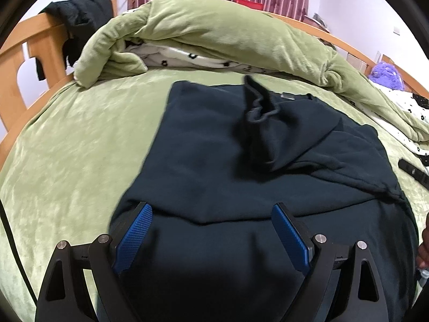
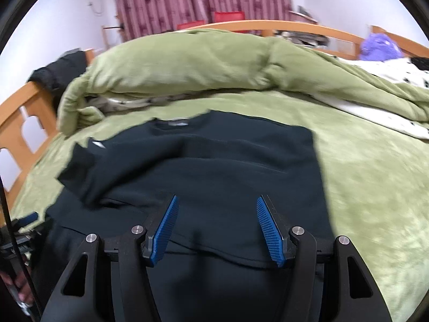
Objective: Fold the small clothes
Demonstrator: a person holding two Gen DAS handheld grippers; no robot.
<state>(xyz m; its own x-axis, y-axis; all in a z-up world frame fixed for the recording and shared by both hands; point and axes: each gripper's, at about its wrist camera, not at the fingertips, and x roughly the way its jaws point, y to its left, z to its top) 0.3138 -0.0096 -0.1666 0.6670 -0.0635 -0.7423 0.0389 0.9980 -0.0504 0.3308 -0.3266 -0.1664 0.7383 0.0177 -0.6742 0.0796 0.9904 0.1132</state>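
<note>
Blue ribbed pads (image 1: 134,237) of the left gripper (image 1: 211,238) fill the bottom of its view, jaws spread wide with nothing pinched, above the near hem of a dark sweatshirt (image 1: 214,161). That garment lies flat on the green bed cover (image 1: 75,147), one sleeve (image 1: 265,123) folded in across the chest; its near edge sinks into shadow and is cut off by the frame. In the right wrist view, blurred throughout, the right gripper (image 2: 216,230) has its jaws parted and empty over the same cloth. A rumpled green duvet (image 1: 214,32) hides the far side of the bed. At the picture's left edge, part of the left gripper shows, cut off.
</note>
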